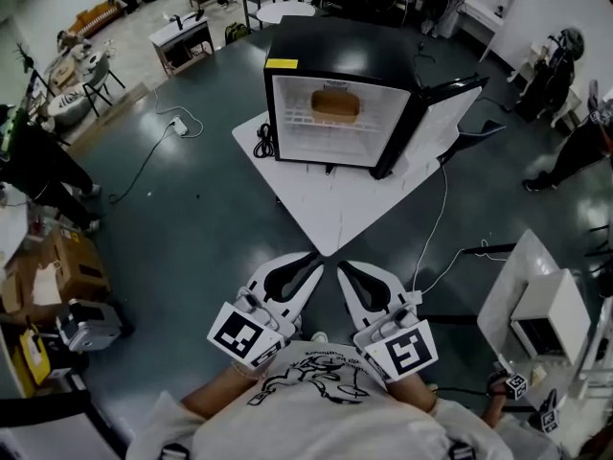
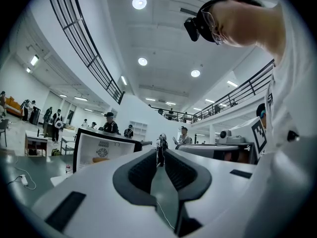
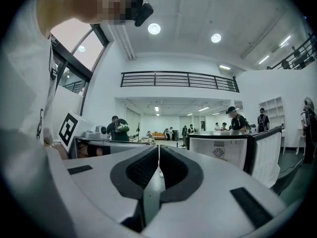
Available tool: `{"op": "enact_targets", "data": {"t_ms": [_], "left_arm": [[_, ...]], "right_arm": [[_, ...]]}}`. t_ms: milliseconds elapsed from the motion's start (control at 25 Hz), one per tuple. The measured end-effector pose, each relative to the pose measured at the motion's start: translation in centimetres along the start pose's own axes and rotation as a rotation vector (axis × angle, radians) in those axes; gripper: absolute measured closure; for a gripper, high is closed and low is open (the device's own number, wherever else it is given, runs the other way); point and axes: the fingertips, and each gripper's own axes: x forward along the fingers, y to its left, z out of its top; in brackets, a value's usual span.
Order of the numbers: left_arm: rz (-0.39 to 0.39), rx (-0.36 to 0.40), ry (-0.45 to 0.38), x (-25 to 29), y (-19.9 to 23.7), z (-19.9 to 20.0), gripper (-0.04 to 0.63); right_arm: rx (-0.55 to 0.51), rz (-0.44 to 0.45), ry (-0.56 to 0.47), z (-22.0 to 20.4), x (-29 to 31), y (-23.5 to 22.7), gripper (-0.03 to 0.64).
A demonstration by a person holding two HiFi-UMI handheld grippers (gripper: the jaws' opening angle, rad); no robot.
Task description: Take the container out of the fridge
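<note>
A black mini fridge (image 1: 345, 75) stands on the floor ahead with its door (image 1: 450, 113) swung open to the right. On its upper shelf sits an orange-tan container (image 1: 335, 103). Both grippers are held level close to the person's chest, well short of the fridge. My left gripper (image 1: 319, 254) has its jaws only a narrow slit apart with nothing between them (image 2: 161, 152). The right gripper (image 1: 339, 265) is shut and empty (image 3: 159, 148). The left gripper view shows the fridge (image 2: 99, 150) at the left, and the right gripper view shows the fridge (image 3: 218, 150) at the right.
The fridge rests on a white board (image 1: 326, 209). A cable (image 1: 436, 228) runs from it across the dark floor toward a white table (image 1: 536, 305) at the right. A power strip (image 1: 179, 126), cardboard boxes (image 1: 67, 266) and tables lie around; people stand at the edges.
</note>
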Motion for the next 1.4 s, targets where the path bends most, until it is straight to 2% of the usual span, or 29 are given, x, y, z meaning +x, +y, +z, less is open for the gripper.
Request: {"op": "enact_targets", "data": {"t_ms": [80, 240, 680, 920, 1400], "left_arm": [[-0.006, -0.001, 0.004, -0.1, 1.1, 0.2, 0.531], [-0.025, -0.008, 0.012, -0.3, 3.3, 0.4, 0.531], [-0.07, -0.019, 0.009, -1.3, 8.0, 1.0, 0.531], [-0.086, -0.021, 0.015, -1.4, 8.9, 0.7, 0.531], [-0.1, -0.029, 0.018, 0.0, 9.3, 0.3, 0.531]], "right_arm": [[-0.007, -0.009, -0.016, 0.4, 1.2, 0.0, 0.586], [-0.002, -0.001, 0.021, 0.0, 3.3, 0.5, 0.586], [-0.002, -0.068, 0.013, 0.2, 7.9, 0.8, 0.586], [-0.002, -0.105, 0.023, -0.2, 8.7, 0.6, 0.586], [-0.01, -0.114, 0.035, -0.8, 9.1, -0.8, 0.586]]}}
